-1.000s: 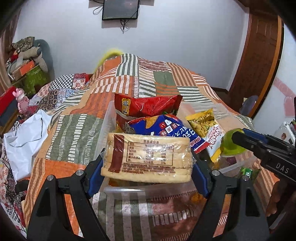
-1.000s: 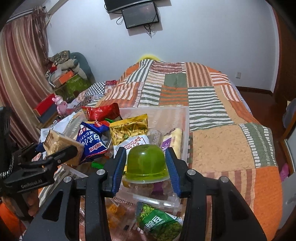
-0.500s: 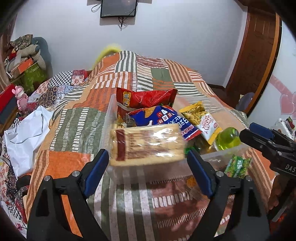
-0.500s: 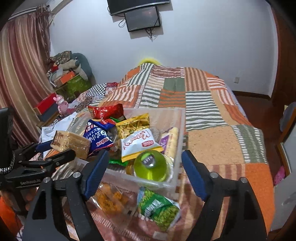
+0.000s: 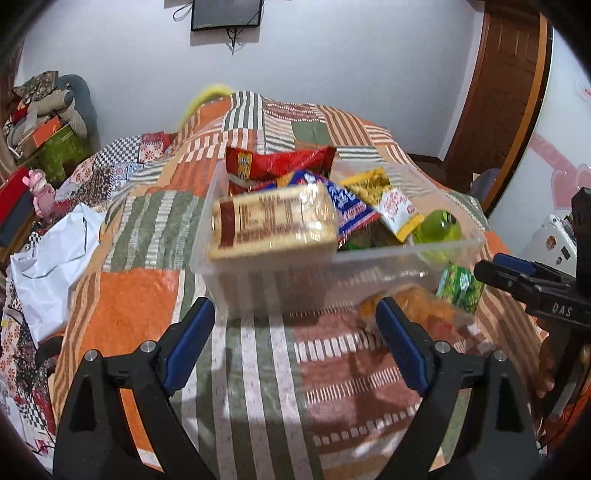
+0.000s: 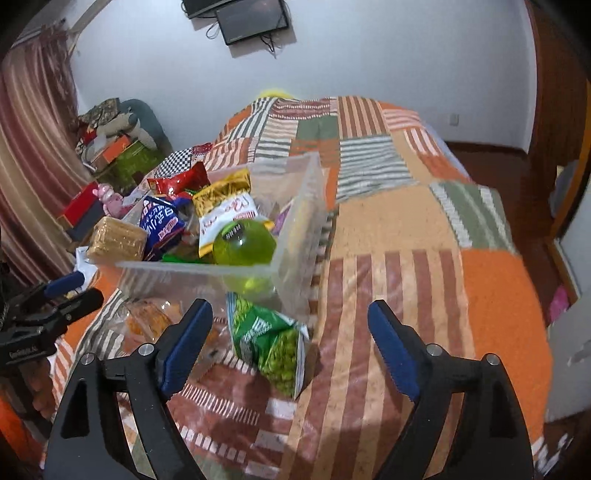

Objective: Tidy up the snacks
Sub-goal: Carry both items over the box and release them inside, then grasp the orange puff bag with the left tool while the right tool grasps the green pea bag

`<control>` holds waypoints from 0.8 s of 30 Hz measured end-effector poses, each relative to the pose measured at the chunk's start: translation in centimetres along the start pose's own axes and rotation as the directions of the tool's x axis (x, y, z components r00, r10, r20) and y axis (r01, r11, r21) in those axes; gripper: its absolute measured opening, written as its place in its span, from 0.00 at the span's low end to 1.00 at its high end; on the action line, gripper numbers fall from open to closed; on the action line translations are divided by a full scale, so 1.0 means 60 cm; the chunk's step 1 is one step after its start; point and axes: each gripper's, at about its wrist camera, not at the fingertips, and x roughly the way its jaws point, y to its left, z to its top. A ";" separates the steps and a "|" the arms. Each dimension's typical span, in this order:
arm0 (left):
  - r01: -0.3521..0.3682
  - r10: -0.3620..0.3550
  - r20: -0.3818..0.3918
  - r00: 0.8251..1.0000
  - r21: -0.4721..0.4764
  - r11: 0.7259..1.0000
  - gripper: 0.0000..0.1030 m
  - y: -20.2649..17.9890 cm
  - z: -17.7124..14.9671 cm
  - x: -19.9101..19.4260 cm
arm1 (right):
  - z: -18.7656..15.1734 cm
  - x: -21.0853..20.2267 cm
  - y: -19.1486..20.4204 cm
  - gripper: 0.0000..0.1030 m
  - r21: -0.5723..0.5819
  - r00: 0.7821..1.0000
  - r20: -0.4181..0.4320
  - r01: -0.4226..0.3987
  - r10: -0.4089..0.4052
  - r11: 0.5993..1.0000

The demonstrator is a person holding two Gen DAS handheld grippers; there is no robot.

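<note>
A clear plastic bin (image 5: pixel 332 280) (image 6: pixel 295 236) on the quilted bed holds a tan cracker pack (image 5: pixel 273 221) (image 6: pixel 116 240), a red bag (image 5: pixel 277 162), a blue bag (image 5: pixel 351 206) (image 6: pixel 162 225), a yellow-white bag (image 5: pixel 395 206) (image 6: pixel 229 218) and a green jelly cup (image 5: pixel 437 229) (image 6: pixel 243 243). A green pea bag (image 6: pixel 273 339) (image 5: pixel 460 284) and a clear bag of orange snacks (image 5: pixel 417 306) (image 6: pixel 147 317) lie on the quilt in front of the bin. My left gripper (image 5: pixel 295 339) and my right gripper (image 6: pixel 290 341) are both open and empty, held back from the bin.
The patchwork quilt (image 6: pixel 406 258) covers the bed. A white plastic bag (image 5: pixel 55 251) lies at the bed's left edge. Boxes and a pink toy (image 5: pixel 37 184) stand left of the bed. A wooden door (image 5: pixel 498 110) is at the right. A screen (image 6: pixel 251 18) hangs on the far wall.
Both grippers opened and pulled back. The cracker pack dropped from the left one into the bin, the jelly cup from the right one.
</note>
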 end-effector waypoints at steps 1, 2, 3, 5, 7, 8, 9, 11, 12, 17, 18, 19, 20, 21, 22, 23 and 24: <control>0.004 -0.004 -0.011 1.000 0.002 1.000 0.87 -0.001 -0.006 0.002 | -0.001 0.003 0.001 0.82 0.004 1.000 -0.007 -0.003 0.003 1.000; 0.008 -0.008 -0.019 1.000 0.005 1.000 0.87 -0.001 -0.011 0.003 | -0.002 0.008 0.002 0.82 0.004 1.000 -0.017 -0.008 0.008 1.000; 0.010 -0.010 -0.027 1.000 0.008 1.000 0.87 -0.002 -0.014 0.005 | -0.003 0.014 0.003 0.82 0.002 0.999 -0.032 -0.013 0.013 1.000; 0.016 -0.015 -0.041 0.999 0.014 1.000 0.87 -0.004 -0.021 0.010 | -0.006 0.023 0.009 0.82 -0.004 0.998 -0.055 -0.020 0.020 1.000; 0.020 -0.019 -0.053 0.998 0.014 1.000 0.87 -0.007 -0.026 0.016 | -0.009 0.030 0.016 0.82 -0.022 0.998 -0.062 -0.012 0.011 1.000; 0.023 -0.022 -0.055 0.998 0.013 1.000 0.87 -0.008 -0.029 0.017 | -0.011 0.033 0.019 0.82 -0.030 0.998 -0.064 -0.002 0.000 1.000; 0.026 -0.025 -0.055 0.998 0.009 1.000 0.87 -0.008 -0.031 0.018 | -0.014 0.036 0.020 0.82 -0.037 0.998 -0.068 0.005 -0.007 0.999; 0.029 -0.029 -0.058 0.998 0.013 0.999 0.87 -0.012 -0.036 0.021 | -0.014 0.044 0.023 0.81 -0.045 0.996 -0.085 0.008 -0.012 0.999; 0.031 -0.030 -0.059 0.998 0.016 0.999 0.87 -0.013 -0.038 0.022 | -0.014 0.048 0.023 0.79 -0.047 0.996 -0.089 0.013 -0.017 0.999; 0.051 -0.049 -0.077 0.996 0.028 0.998 0.87 -0.024 -0.052 0.027 | -0.015 0.057 0.022 0.44 -0.048 0.993 -0.116 -0.018 0.013 0.999; 0.051 -0.048 -0.079 0.996 0.032 0.998 0.87 -0.025 -0.054 0.028 | -0.016 0.055 0.023 0.43 -0.050 0.994 -0.113 -0.015 0.010 0.999; 0.045 -0.042 -0.082 0.996 0.038 0.998 0.87 -0.027 -0.057 0.028 | -0.016 0.054 0.024 0.42 -0.056 0.994 -0.109 -0.010 0.004 0.998; 0.044 -0.040 -0.082 0.996 0.042 0.998 0.87 -0.029 -0.059 0.027 | -0.017 0.051 0.025 0.41 -0.059 0.995 -0.104 -0.007 0.001 0.998; 0.046 -0.043 -0.080 0.996 0.045 0.998 0.87 -0.031 -0.060 0.024 | -0.017 0.047 0.026 0.40 -0.063 0.995 -0.095 -0.005 -0.001 0.998; 0.052 -0.048 -0.080 0.996 0.050 0.997 0.87 -0.034 -0.061 0.023 | -0.017 0.043 0.028 0.40 -0.068 0.996 -0.088 -0.003 -0.003 0.998; 0.057 -0.053 -0.081 0.995 0.056 0.997 0.87 -0.039 -0.062 0.021 | -0.017 0.038 0.029 0.40 -0.073 0.997 -0.077 -0.001 -0.005 0.997; 0.068 -0.063 -0.084 0.994 0.059 0.996 0.87 -0.043 -0.062 0.019 | -0.017 0.032 0.031 0.40 -0.079 0.998 -0.065 0.006 -0.011 0.997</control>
